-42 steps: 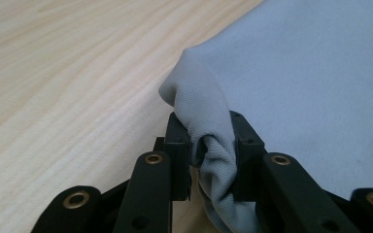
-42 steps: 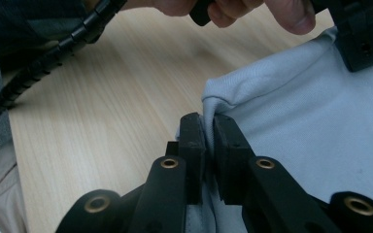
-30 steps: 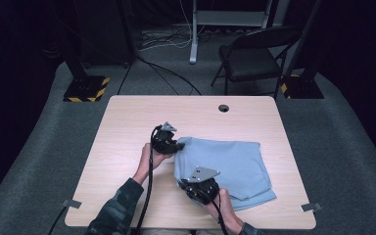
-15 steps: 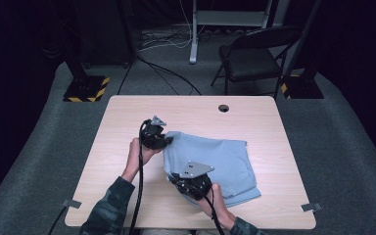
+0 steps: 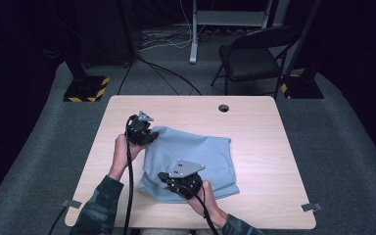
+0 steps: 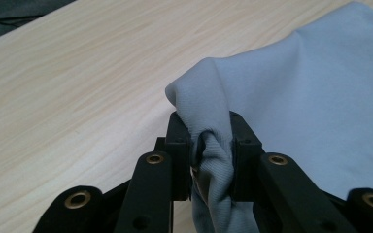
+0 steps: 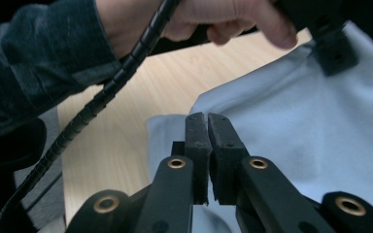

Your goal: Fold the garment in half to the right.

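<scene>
A light blue cloth (image 5: pixel 200 156) lies spread on the wooden table (image 5: pixel 274 147), its left side raised off the wood. My left gripper (image 5: pixel 144 137) is at the cloth's far-left corner, shut on a bunched fold of cloth (image 6: pixel 212 160). My right gripper (image 5: pixel 174 180) is at the near-left edge. In the right gripper view its jaws stand pressed together on a thin layer of cloth (image 7: pixel 296 126), having just closed a little tighter. The person's left hand (image 7: pixel 199 19) and its cable (image 7: pixel 102 97) show beyond them.
A round cable hole (image 5: pixel 223 108) sits near the table's far edge. Tape marks (image 5: pixel 311 207) lie at the near corners. Behind the table stand a folding chair (image 5: pixel 254 58), a striped stand base (image 5: pixel 85 90) and floor cables (image 5: pixel 166 78).
Both hands have moved left and upward, carrying the cloth's left side with them. The cloth has shifted left across the table and its left edge has lifted.
</scene>
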The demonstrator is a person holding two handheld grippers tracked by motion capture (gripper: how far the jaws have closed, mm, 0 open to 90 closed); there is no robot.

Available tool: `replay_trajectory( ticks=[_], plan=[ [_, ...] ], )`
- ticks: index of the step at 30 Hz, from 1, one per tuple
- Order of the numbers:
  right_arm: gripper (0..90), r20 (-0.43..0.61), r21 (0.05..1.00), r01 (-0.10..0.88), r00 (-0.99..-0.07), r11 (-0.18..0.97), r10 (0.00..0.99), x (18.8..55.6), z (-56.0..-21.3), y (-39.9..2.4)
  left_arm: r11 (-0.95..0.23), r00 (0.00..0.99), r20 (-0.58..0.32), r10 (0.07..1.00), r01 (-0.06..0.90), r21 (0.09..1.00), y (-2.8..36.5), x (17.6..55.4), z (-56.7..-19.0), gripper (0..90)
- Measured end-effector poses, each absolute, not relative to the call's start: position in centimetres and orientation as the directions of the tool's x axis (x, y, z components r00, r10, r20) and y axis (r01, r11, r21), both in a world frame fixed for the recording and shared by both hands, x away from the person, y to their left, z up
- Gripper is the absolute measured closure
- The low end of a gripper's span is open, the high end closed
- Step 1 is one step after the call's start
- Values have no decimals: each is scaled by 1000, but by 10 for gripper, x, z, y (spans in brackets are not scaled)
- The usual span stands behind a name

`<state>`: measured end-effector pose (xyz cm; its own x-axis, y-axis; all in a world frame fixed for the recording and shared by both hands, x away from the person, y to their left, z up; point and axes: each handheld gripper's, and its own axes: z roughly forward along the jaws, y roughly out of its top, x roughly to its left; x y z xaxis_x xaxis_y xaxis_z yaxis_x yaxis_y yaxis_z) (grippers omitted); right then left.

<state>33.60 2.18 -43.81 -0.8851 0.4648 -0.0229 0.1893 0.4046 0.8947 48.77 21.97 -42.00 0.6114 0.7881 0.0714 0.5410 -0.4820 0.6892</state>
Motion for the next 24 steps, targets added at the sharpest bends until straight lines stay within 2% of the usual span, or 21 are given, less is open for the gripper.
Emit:
replay_trajectory(
  ticks=[8,12,17,19,20,23,24],
  plan=[
    [817,11,878,245,-869,412,495,345,-451,14,-518,640,85,764,529,672,208,487,-422,765],
    [693,15,866,266,-861,424,508,349,-456,14,-532,646,92,758,530,660,204,489,-423,764],
    [550,-60,806,243,-874,540,483,351,-478,45,-535,653,69,754,549,643,205,495,-429,763],
    [513,-70,756,263,-878,600,473,357,-492,59,-540,658,65,751,553,635,205,496,-431,763],
    [468,-85,733,269,-875,625,476,361,-499,63,-545,661,65,747,553,630,205,497,-433,762],
    [452,-79,694,307,-866,651,493,369,-508,63,-548,662,63,747,559,623,207,501,-436,762],
    [451,-44,661,362,-856,657,516,378,-514,58,-542,659,57,750,563,623,208,502,-438,761]
  ],
)
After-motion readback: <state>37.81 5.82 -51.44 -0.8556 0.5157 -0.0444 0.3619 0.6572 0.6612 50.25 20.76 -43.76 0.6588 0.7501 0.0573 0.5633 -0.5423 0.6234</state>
